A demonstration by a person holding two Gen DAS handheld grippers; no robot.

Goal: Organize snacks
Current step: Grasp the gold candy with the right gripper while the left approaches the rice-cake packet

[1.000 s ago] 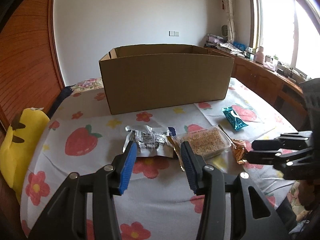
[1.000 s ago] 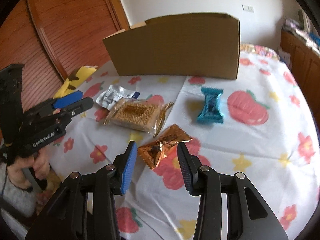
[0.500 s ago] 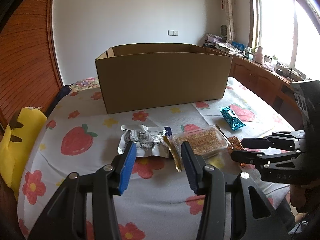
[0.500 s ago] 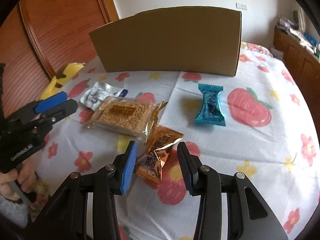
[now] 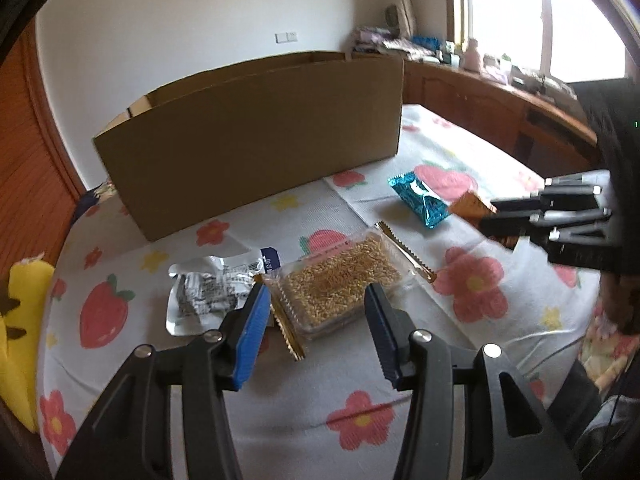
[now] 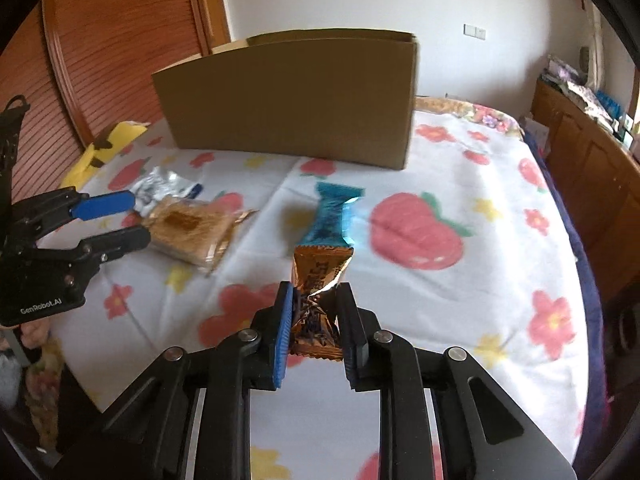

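Observation:
My right gripper (image 6: pixel 314 320) is shut on an orange foil snack packet (image 6: pixel 320 276) and holds it above the flowered tablecloth; the packet also shows in the left wrist view (image 5: pixel 472 208). A teal snack packet (image 6: pixel 332 216) lies just beyond it. My left gripper (image 5: pixel 316 320) is open and empty, its jaws just short of a clear pack of grain bars (image 5: pixel 344 280). A silver foil packet (image 5: pixel 208 292) lies to the left of that pack. An open cardboard box (image 5: pixel 256 148) stands at the back of the table.
A yellow plush toy (image 5: pixel 20 320) sits at the table's left edge. A wooden sideboard (image 5: pixel 500 108) with clutter runs along the right under the window. A wooden slatted door (image 6: pixel 100 60) stands on the left.
My right gripper has closed on the orange packet and lifted it off the cloth. My left gripper has moved right and forward, from the silver packet to the grain bar pack.

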